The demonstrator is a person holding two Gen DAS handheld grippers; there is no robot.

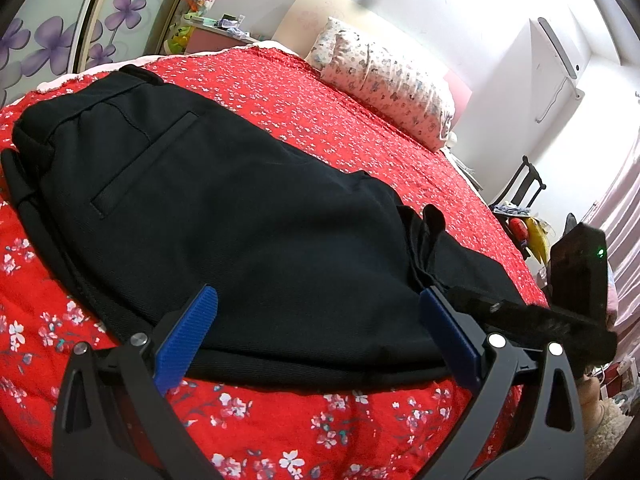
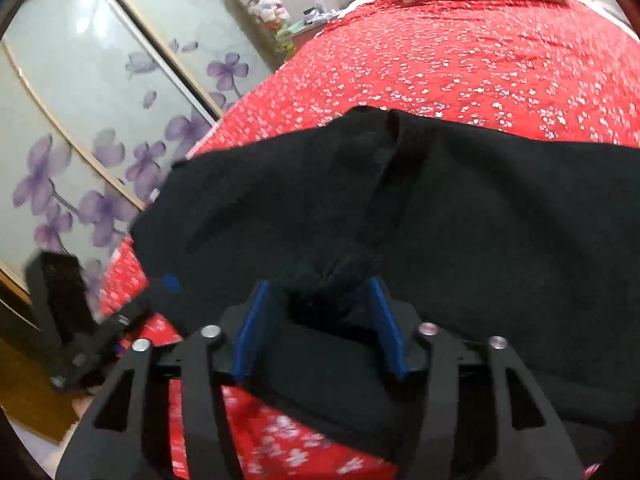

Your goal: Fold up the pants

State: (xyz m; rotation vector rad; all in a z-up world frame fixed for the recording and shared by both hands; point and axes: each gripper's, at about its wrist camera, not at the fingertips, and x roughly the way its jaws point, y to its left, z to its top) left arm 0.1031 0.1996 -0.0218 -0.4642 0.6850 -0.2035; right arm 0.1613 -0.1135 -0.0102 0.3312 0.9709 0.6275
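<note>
Between the right gripper's parted pads a bunch of the black pants sits, apparently released. Left gripper gapes, empty, over the folded edge. Beyond, red bedspread. Smooth layers before folding again.

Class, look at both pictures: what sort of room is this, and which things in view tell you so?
Most likely a bedroom in a home. The black pants lie on a bed with a red floral cover, a patterned pillow sits at its far end, and sliding wardrobe doors with purple flowers stand beside it.
</note>
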